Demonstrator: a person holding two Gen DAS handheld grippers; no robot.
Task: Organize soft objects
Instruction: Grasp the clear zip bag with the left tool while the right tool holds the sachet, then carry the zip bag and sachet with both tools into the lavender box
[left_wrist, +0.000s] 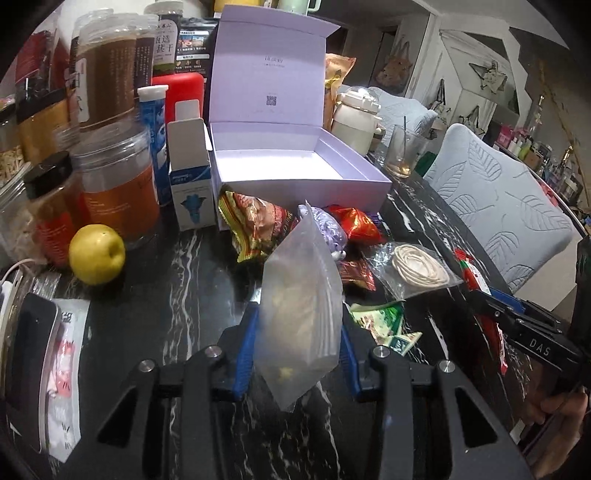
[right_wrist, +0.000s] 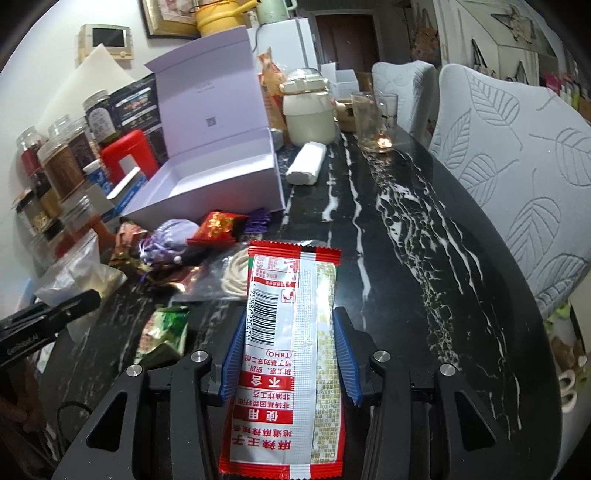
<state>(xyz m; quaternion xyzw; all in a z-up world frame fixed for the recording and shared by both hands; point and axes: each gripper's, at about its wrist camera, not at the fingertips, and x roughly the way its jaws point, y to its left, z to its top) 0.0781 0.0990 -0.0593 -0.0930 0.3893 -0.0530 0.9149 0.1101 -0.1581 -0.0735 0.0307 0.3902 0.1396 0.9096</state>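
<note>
My left gripper (left_wrist: 297, 328) is shut on a frosted zip bag (left_wrist: 301, 310) and holds it upright above the dark marble table (left_wrist: 177, 280). My right gripper (right_wrist: 290, 339) is shut on a red and white snack packet (right_wrist: 284, 365), lifted over the table. An open lilac box (left_wrist: 295, 162) stands behind, empty; it also shows in the right wrist view (right_wrist: 221, 181). In front of it lie a lilac pouch (left_wrist: 330, 227), red foil packets (left_wrist: 354, 221), a clear bag of white cord (left_wrist: 417, 269) and a green packet (left_wrist: 380, 321).
Jars (left_wrist: 118, 184), a yellow apple (left_wrist: 96, 254), a small white carton (left_wrist: 192, 184) and a blue tube (left_wrist: 155, 140) crowd the left. A cream jug (right_wrist: 308, 110), drinking glasses (right_wrist: 373, 118) and a white roll (right_wrist: 306, 164) stand farther back. Padded chairs (right_wrist: 517, 177) line the right edge.
</note>
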